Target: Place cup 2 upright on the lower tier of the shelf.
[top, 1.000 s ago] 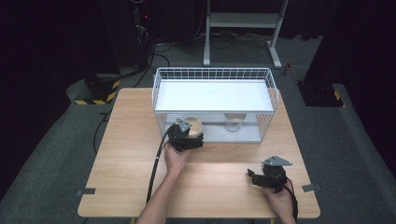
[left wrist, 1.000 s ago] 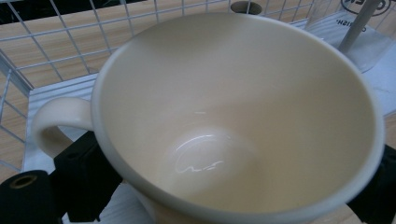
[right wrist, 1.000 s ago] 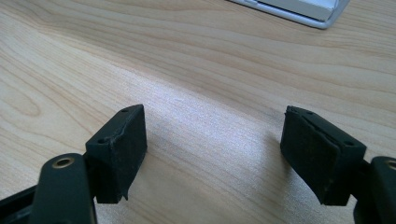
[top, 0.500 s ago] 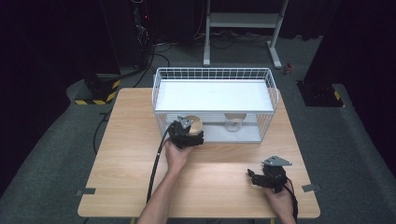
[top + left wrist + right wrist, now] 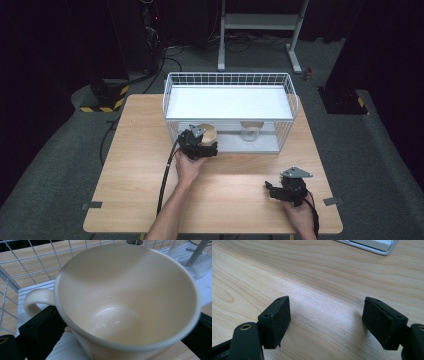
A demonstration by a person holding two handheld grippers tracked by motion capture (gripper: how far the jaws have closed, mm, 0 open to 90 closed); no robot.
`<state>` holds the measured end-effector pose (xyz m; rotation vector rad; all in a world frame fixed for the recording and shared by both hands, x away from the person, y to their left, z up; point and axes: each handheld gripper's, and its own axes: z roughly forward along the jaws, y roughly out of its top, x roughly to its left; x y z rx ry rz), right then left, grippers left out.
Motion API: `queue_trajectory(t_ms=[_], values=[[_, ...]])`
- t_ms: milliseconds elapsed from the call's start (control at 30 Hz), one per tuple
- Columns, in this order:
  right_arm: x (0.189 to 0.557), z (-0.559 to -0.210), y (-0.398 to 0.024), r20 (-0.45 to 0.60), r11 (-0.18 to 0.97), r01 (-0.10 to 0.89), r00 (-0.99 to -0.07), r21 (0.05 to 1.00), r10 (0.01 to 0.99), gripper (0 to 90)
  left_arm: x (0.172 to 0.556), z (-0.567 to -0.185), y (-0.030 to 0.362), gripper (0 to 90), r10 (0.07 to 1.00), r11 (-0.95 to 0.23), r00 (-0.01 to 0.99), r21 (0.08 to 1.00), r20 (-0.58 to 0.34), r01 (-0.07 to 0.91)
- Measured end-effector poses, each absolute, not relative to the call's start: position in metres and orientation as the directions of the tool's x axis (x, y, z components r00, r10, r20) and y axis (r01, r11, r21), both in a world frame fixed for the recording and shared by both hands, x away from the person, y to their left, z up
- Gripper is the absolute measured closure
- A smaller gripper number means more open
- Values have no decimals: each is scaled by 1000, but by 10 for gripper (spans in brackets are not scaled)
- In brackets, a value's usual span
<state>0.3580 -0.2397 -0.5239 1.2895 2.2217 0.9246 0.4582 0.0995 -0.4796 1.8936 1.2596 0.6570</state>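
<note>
A cream mug [image 5: 208,132] [image 5: 125,302] stands upright on the lower shelf at the front of the white wire basket [image 5: 227,76], handle to the left in the left gripper view. My left gripper [image 5: 204,138] [image 5: 120,330] reaches in from the front with the mug between its jaws. The jaws have just been opening, and the black pads [image 5: 40,327] stand beside the mug's wall rather than pressing on it. My right gripper [image 5: 270,189] [image 5: 327,322] rests low over the wooden table [image 5: 135,175] at the front right, open, with bare wood between its pads [image 5: 275,320].
A clear glass [image 5: 250,131] [image 5: 197,260] stands on the same shelf to the right of the mug. A white panel covers the basket's top. The left gripper's cable [image 5: 165,180] trails back across the table. Dark floor and a metal stand [image 5: 260,30] lie beyond.
</note>
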Motion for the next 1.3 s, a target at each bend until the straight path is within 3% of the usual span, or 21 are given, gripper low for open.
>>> queue_trajectory(t_ms=[467,633,1000,1300], values=[[358,-524,-240,-19,353,601,-489,717,872,227,445,-477,108,85,920,-227,392,811,-3,540],[358,-524,-240,-19,353,601,-489,717,872,227,439,-478,108,151,918,-234,396,813,4,533],[358,-524,-240,-19,353,601,-489,717,872,227,438,-480,106,174,922,-238,387,804,10,546],[358,-524,-240,-21,355,599,-491,717,871,227,443,-485,103,262,934,-239,356,793,30,561]])
